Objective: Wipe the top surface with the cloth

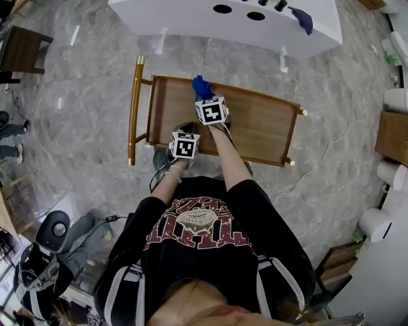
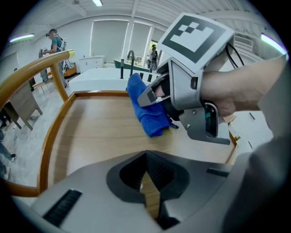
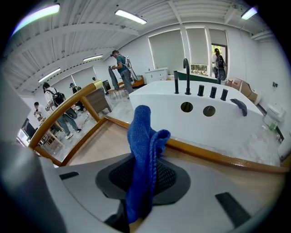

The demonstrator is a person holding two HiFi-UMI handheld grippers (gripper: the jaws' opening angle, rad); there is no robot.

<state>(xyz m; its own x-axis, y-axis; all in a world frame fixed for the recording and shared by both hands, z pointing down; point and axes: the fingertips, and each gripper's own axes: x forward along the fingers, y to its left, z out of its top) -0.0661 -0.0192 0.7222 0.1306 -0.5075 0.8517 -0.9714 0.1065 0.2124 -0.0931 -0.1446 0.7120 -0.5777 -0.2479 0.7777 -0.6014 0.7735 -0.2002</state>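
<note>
The right tool (image 3: 142, 200) pinches only the lower end of the blue cloth (image 3: 143, 145). The rest flops loose over the trolley top (image 1: 255, 121), close to its far rim (image 1: 255, 94). Pressed down, it could bunch or pull free. The left tool (image 2: 146, 179), nearly closed and empty, waits nearer the person. The rim and handle (image 1: 134, 108) would stop long strokes, and a white sink unit (image 1: 191, 19) stands beyond.
</note>
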